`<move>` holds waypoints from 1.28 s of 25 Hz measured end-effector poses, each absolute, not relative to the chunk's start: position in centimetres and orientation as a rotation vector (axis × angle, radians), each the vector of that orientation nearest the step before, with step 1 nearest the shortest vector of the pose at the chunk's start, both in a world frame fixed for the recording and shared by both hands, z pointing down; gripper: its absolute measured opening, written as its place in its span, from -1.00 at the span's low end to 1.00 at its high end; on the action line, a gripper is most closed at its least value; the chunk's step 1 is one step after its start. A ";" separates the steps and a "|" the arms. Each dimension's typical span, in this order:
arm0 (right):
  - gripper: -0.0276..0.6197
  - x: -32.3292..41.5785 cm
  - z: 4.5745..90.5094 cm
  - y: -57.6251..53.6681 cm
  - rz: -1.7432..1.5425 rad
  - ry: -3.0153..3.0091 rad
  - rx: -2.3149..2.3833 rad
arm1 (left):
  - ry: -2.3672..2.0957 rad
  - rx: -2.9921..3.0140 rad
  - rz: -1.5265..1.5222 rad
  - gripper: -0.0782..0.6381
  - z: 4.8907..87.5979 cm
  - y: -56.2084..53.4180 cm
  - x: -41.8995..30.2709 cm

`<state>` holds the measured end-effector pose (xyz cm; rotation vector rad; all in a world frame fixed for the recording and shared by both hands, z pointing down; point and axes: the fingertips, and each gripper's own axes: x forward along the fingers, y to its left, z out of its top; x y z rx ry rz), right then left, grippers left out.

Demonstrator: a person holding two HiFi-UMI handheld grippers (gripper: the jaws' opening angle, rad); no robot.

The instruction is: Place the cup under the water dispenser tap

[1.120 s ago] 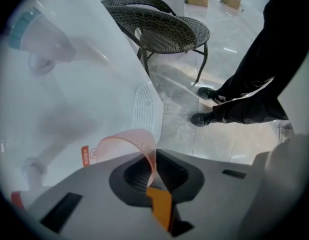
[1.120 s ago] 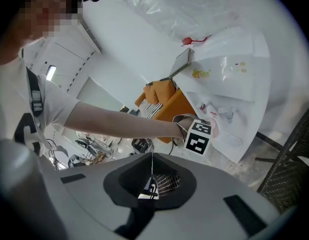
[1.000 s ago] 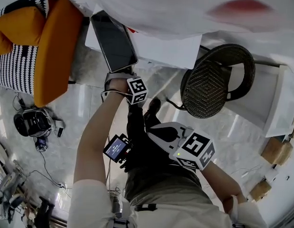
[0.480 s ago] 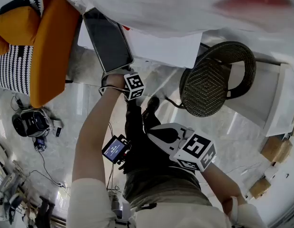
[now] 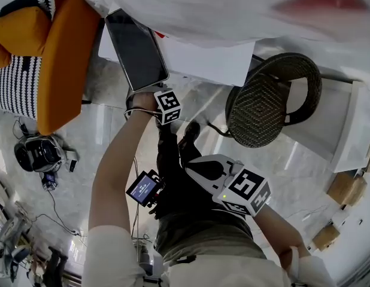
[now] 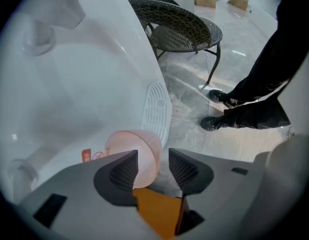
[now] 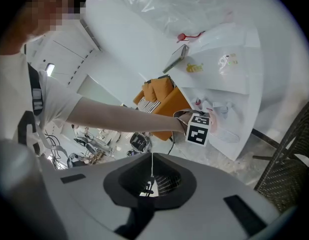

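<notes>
A translucent pink cup (image 6: 137, 154) stands against the white water dispenser (image 6: 84, 84), beside its slotted drip grille (image 6: 157, 109). My left gripper (image 6: 153, 170) points steeply down with the cup's near wall between its jaws. The jaws have just been opening: the right pad (image 6: 182, 169) stands clear of the cup. In the head view only its marker cube (image 5: 167, 106) shows, at the foot of the dispenser (image 5: 203, 58) under its dark panel (image 5: 137, 49). My right gripper (image 7: 152, 176) is shut and empty, held back near my body (image 5: 194, 165).
A dark wicker chair (image 5: 272, 100) stands right of the dispenser. An orange and striped cushioned seat (image 5: 65, 58) is at the left. My shoes (image 6: 214, 121) rest on the marble floor. Cables and a small device (image 5: 41, 154) lie at the lower left, cardboard boxes (image 5: 343, 190) at the right.
</notes>
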<state>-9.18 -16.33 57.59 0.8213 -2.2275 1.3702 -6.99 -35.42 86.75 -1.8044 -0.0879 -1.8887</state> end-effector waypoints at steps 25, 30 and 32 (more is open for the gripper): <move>-0.83 -9.2 54.0 -18.4 1.295 -2.297 0.873 | 0.039 -2.107 -1.864 0.15 76.4 -32.0 -11.1; -0.83 -9.5 52.0 -19.2 1.280 -2.345 0.861 | 0.114 -2.227 -1.837 0.15 72.5 -31.5 -11.9; -0.83 -9.7 50.7 -19.7 1.266 -2.382 0.855 | 0.161 -2.240 -1.805 0.15 70.6 -31.7 -12.5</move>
